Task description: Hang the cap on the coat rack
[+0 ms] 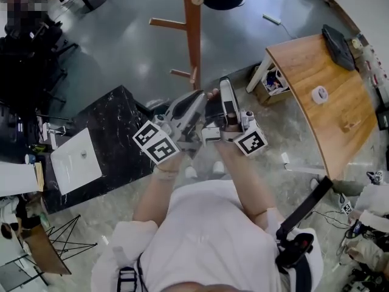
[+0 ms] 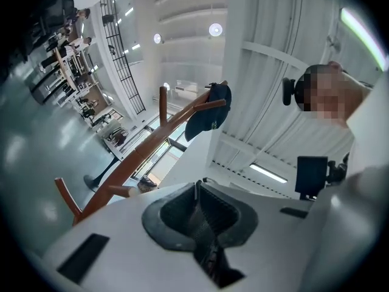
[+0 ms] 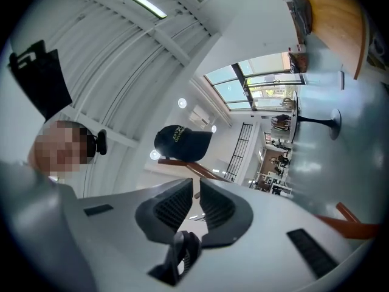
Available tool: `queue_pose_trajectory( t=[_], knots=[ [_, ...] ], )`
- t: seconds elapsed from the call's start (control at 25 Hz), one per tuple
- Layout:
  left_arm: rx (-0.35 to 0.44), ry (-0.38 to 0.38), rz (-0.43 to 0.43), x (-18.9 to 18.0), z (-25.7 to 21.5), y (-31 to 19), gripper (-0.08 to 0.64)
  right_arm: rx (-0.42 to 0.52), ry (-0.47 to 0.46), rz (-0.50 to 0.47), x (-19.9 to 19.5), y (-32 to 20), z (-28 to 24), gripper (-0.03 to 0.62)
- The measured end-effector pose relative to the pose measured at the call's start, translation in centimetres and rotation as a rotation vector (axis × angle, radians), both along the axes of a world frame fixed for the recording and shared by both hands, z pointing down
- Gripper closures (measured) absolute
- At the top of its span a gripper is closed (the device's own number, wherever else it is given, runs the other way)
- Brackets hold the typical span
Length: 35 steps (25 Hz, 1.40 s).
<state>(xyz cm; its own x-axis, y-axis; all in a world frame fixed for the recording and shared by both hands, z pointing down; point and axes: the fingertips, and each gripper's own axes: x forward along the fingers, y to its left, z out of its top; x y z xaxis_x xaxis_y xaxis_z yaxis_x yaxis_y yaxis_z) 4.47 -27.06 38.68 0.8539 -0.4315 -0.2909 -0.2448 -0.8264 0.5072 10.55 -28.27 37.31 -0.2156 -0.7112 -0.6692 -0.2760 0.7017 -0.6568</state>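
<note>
Closest in, the person's bare forearms [image 1: 155, 194] hold the left gripper [image 2: 197, 190] and the right gripper [image 3: 197, 190] side by side, tips up. The left jaws are pressed together on nothing. The right jaws stand a narrow slit apart, empty. Beyond them the dark navy fabric cap [image 3: 181, 142] hangs atop the reddish-brown wooden coat rack [image 1: 193, 29], well apart from both.
</note>
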Motion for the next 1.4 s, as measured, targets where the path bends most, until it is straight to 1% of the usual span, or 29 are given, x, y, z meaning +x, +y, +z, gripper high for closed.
queue_pose_trajectory(
  t=[0.32, 0.48, 0.56, 0.72, 0.84, 0.92, 1.08, 1.16, 1.28, 1.4],
  knots=[
    [-0.038, -0.006, -0.003, 0.3, 1.9, 0.0, 0.529, -0.039, 0.047, -0.051, -1.3, -0.3, 1.9, 0.549],
    [-0.025, -0.001, -0.02, -0.2, 1.6, 0.3, 0.541, -0.025, 0.066, -0.098, -2.4, -0.4, 1.4, 0.55],
    [-0.016, 0.006, -0.035, -1.0, 1.4, 0.3, 0.546, -0.014, 0.095, -0.125, -3.6, -0.4, 1.2, 0.55],
    [0.002, 0.032, -0.075, -3.6, 0.5, 0.2, 0.551, -0.007, 0.15, -0.179, -6.4, -0.3, 1.0, 0.551],
    [0.012, 0.042, -0.134, -5.2, -0.3, -0.1, 0.552, 0.018, 0.183, -0.239, -8.0, -0.4, 0.3, 0.551],
    [0.02, 0.04, -0.177, -6.6, -0.8, -0.4, 0.552, 0.036, 0.182, -0.281, -9.2, -0.4, -0.2, 0.551],
    [0.04, 0.06, -0.225, -11.1, -1.9, 0.1, 0.551, 0.085, 0.198, -0.352, -13.5, 0.0, -1.7, 0.551],
    [0.051, 0.063, -0.244, -12.7, -2.4, 0.5, 0.552, 0.104, 0.207, -0.387, -15.2, 0.3, -2.1, 0.551],
    [0.068, 0.06, -0.29, -15.4, -2.9, 1.2, 0.552, 0.114, 0.203, -0.446, -18.1, 0.5, -2.3, 0.551],
    [0.069, 0.084, -0.338, -19.1, -3.3, 1.7, 0.552, 0.114, 0.198, -0.502, -21.7, 0.7, -2.3, 0.551]
  ],
)
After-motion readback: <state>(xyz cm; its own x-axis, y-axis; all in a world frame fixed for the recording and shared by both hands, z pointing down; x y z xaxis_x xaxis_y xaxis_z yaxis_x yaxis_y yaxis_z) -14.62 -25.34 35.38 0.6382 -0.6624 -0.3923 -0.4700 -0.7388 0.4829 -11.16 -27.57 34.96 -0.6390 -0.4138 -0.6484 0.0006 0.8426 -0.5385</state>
